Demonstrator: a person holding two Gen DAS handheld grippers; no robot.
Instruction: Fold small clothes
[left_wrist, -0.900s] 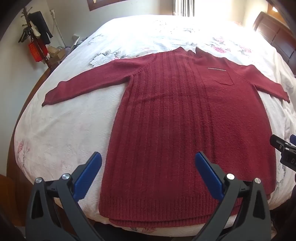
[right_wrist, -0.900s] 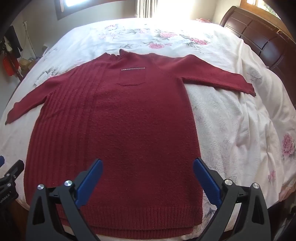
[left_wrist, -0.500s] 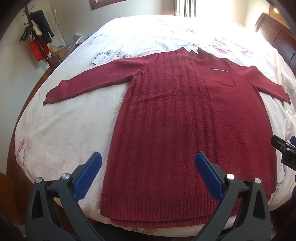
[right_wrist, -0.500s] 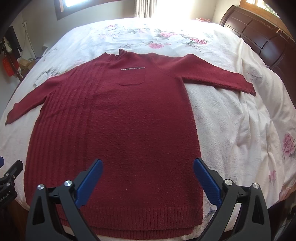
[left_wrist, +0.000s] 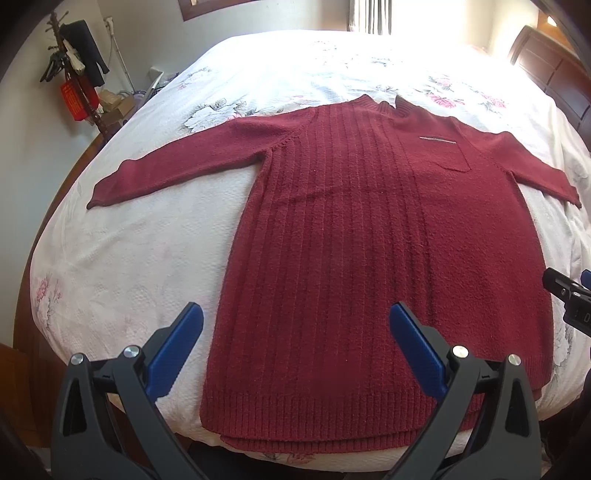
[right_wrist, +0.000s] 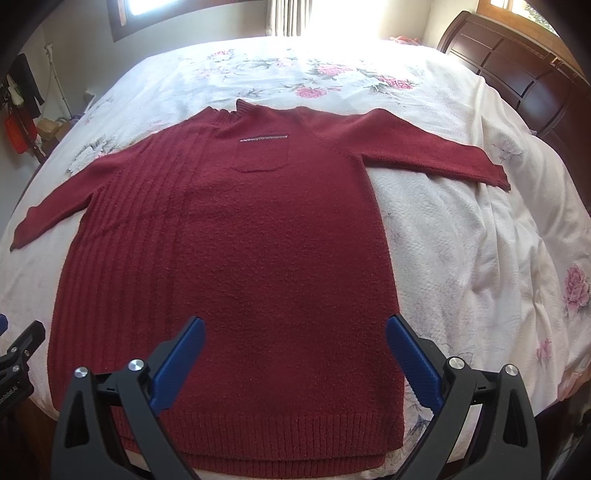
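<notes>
Dark red knit sweater (left_wrist: 373, 266) lies flat and face up on the floral bedspread (left_wrist: 122, 258), both sleeves spread out (chest pocket up), hem at the near edge; left gripper (left_wrist: 295, 347) and right gripper (right_wrist: 293, 350) hover above it, jaws wide, holding nothing.

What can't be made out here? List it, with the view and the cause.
- Sweater hem corner: left wrist view, behind the left tongs.
- Its pocket trim: right wrist view, too small to tell zipper from stitching.
- Far bed edge: both views, washed out by window glare.
- Right tongs: left wrist view, cut off by the right edge.
</notes>
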